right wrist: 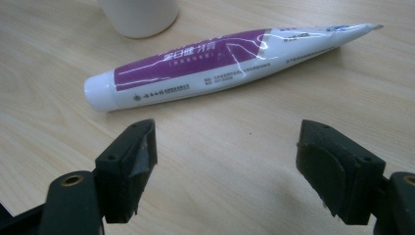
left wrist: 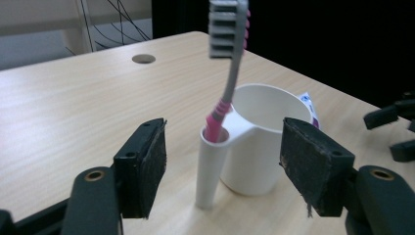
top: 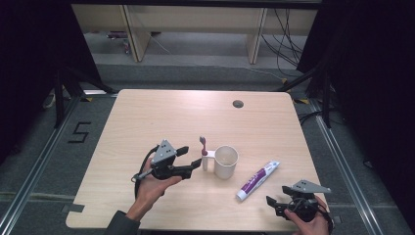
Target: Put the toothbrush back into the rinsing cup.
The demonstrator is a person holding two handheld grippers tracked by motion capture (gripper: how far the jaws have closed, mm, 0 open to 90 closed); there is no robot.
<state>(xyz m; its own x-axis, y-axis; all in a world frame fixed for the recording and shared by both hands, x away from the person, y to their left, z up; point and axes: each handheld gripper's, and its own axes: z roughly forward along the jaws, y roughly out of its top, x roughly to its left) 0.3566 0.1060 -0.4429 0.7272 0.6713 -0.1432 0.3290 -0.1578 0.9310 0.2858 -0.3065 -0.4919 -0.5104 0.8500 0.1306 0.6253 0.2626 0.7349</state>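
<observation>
While the left tongs point(left wrist: 222, 169) are standing wide open, their two black pads are flanking the narrow white holder tube point(left wrist: 211, 169) that is joined to the side of the white cup point(top: 226, 161), with bare gaps showing on both sides, so nothing is being gripped. Rising out of that tube is the pink-and-grey toothbrush point(left wrist: 228, 73), its long axis running nearly upright with the bristle head at the top and leaning slightly toward the cup. Judging from this, the toothbrush is lying straight ahead of the left tongs and close, so the left hand point(top: 151, 188) is by far the nearer one for any grasp on the brush or its holder. Over by the near right corner of the table point(top: 147, 112), the right tongs point(right wrist: 225, 161) are also gaping open and holding nothing. Just beyond them the purple-and-white toothpaste tube point(right wrist: 225, 63) is lying flat, its long axis running crosswise to the tongs' line of reach, cap end toward the table's near edge and crimped end pointing toward the far right. The cup is sitting just past the tube, near the middle of the table.
</observation>
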